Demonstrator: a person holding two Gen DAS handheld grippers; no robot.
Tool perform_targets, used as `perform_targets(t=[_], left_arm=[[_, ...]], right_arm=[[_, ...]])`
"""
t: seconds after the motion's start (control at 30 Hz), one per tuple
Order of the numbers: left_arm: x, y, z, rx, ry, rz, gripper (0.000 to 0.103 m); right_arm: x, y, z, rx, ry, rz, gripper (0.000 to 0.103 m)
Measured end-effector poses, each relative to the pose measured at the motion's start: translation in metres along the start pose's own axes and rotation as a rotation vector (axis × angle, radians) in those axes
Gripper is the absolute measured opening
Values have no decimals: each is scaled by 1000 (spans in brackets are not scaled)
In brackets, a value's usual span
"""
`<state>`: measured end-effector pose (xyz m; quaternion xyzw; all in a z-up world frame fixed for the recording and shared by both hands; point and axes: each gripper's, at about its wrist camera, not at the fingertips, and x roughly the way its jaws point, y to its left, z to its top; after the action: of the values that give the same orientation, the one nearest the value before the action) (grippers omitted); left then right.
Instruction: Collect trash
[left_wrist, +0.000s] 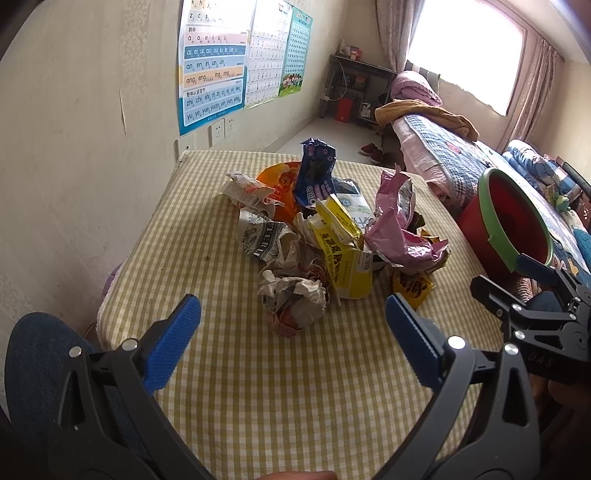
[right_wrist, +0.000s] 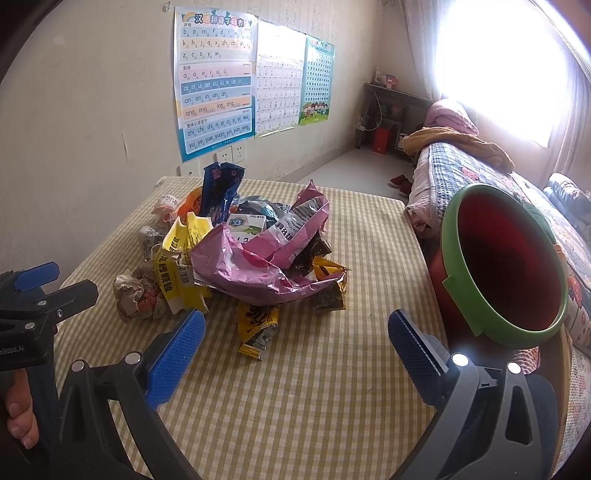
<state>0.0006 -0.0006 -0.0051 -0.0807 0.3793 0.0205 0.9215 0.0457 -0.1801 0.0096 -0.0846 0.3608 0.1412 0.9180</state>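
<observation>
Blue-padded fingers of the left gripper (left_wrist: 293, 325) are seen spread wide in the left wrist view, with nothing held between them; the right gripper (right_wrist: 295, 345) is likewise spread wide and empty. Both are held low over a table (left_wrist: 295, 406) covered in yellow-and-white check. The trash pile (left_wrist: 325, 236) lies at the middle of the table, ahead of both grippers and apart from them. Nearest the left gripper is a crumpled paper ball (left_wrist: 291, 299), just beyond the finger gap. Nearest the right gripper is a small yellow-and-black wrapper (right_wrist: 256, 326), between and just beyond its fingertips. A yellow carton (left_wrist: 341, 251) printed with Chinese characters and the partial word "Granules" is seen in the pile, with a pink bag (right_wrist: 266, 258) and an upright blue wrapper (left_wrist: 316, 171); the wrapper's writing cannot be read with certainty. A red bin (right_wrist: 506, 266) with a green rim is held tilted at the right edge of the table, its mouth turned toward the cameras. A pinyin chart (right_wrist: 216, 79) on the wall reads "ai ei ui ao ou iu ie üe er" and "zhi chi shi". "DAS" is read on the right gripper only in the left view; a marking ending "Robot.AI" on the left gripper and a thumb (right_wrist: 18, 417) appear only in the right view.
</observation>
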Motion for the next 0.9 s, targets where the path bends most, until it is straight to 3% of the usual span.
perform_targets(t=[0.73,0.9], left_arm=[[3,0,0,-3,14,-5,98],[11,-7,4,18,47,-21,97]], right_arm=[[2,-6,1,39,1,27,96],[9,-9,5,63,23,42,96]])
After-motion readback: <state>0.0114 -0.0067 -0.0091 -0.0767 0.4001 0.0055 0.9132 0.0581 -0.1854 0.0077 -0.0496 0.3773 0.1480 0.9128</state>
